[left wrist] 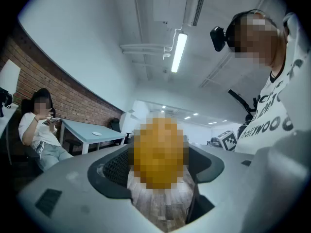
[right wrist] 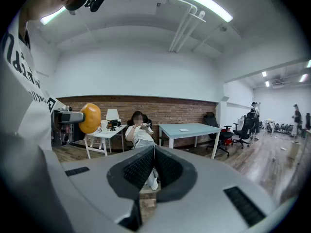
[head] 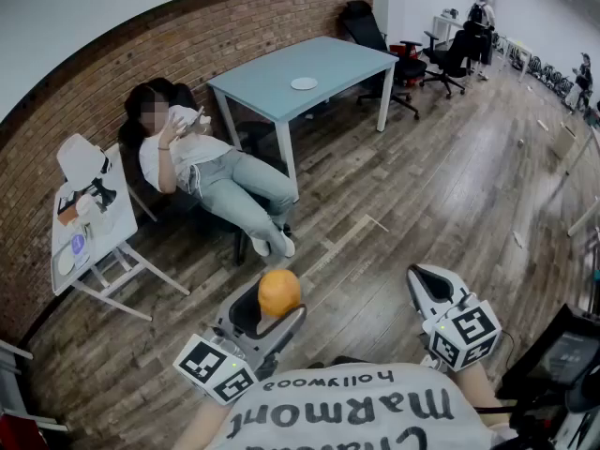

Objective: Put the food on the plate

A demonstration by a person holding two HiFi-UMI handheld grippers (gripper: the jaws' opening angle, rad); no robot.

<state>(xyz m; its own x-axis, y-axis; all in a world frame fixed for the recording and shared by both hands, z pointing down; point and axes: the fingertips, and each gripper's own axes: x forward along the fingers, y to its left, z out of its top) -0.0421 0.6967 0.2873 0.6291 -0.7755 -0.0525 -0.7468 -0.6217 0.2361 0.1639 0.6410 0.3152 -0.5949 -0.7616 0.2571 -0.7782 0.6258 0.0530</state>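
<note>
A round orange piece of food sits between the jaws of my left gripper, which is shut on it and held up above the wooden floor. In the left gripper view the food fills the gap between the jaws, and in the right gripper view it shows at the left. My right gripper hangs to the right, jaws together and empty. A small white plate lies on the light blue table far ahead by the brick wall.
A person sits in a chair between me and the blue table, holding a phone. A white side table with a lamp and small items stands at the left. Black office chairs stand behind the blue table.
</note>
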